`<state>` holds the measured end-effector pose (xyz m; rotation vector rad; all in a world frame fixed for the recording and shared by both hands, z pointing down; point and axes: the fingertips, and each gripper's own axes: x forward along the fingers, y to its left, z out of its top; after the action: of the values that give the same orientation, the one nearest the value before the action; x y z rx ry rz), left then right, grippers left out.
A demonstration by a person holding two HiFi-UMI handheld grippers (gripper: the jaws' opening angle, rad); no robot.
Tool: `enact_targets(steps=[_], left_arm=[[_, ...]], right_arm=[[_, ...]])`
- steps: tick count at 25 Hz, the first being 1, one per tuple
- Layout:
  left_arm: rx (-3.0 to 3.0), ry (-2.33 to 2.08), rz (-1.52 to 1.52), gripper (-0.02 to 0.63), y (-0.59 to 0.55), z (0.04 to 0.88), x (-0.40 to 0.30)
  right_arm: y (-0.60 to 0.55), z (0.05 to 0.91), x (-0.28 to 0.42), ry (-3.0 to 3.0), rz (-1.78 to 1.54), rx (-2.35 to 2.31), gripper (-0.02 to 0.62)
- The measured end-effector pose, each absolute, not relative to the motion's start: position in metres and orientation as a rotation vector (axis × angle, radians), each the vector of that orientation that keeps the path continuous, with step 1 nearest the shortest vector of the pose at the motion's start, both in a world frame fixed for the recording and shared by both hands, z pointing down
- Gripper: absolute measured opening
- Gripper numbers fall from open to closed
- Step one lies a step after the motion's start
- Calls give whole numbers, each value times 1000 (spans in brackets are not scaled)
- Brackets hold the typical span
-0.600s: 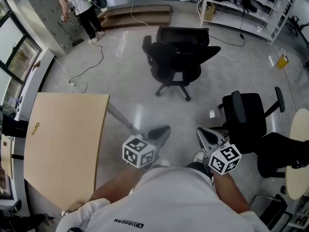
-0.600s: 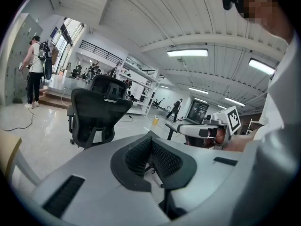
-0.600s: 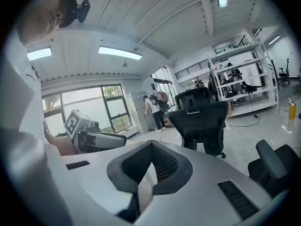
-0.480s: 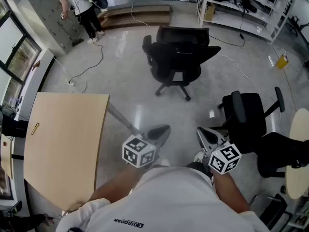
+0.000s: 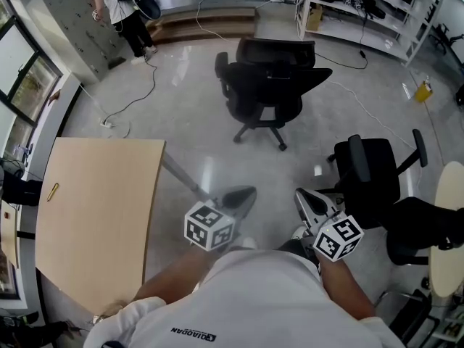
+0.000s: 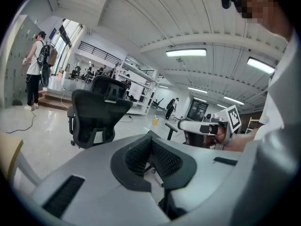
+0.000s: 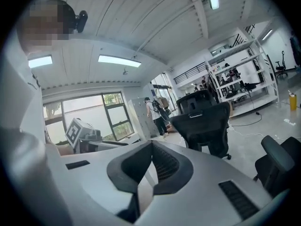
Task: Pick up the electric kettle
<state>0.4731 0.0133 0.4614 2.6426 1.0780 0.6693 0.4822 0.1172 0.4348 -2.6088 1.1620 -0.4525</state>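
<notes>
No electric kettle shows in any view. My left gripper (image 5: 243, 195) is held out in front of my body over the grey floor. Its jaws are shut, tips together, with nothing between them (image 6: 149, 135). My right gripper (image 5: 300, 197) hangs beside it at about the same height, also shut and empty (image 7: 151, 143). Both point nearly level toward the black office chair (image 5: 272, 85). Each gripper appears in the other's view: the right gripper (image 6: 203, 125) and the left gripper (image 7: 89, 144).
A light wooden table (image 5: 98, 223) stands at my left. A second black chair (image 5: 373, 180) is close on my right, beside a round tabletop's edge (image 5: 446, 230). Shelving (image 5: 362, 6) lines the back right. A person (image 5: 123, 6) stands at the back left, with a cable (image 5: 134, 100) on the floor.
Both grippers stay where they were, still shut. The person at the back left has shifted a little farther away.
</notes>
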Motion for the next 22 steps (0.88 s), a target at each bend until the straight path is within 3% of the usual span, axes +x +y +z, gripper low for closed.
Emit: enact_targets(steps=[22], left_arm=[[2686, 815, 640, -5, 59, 462, 420]], right_arm=[[140, 429, 422, 1599, -476, -2488, 8]])
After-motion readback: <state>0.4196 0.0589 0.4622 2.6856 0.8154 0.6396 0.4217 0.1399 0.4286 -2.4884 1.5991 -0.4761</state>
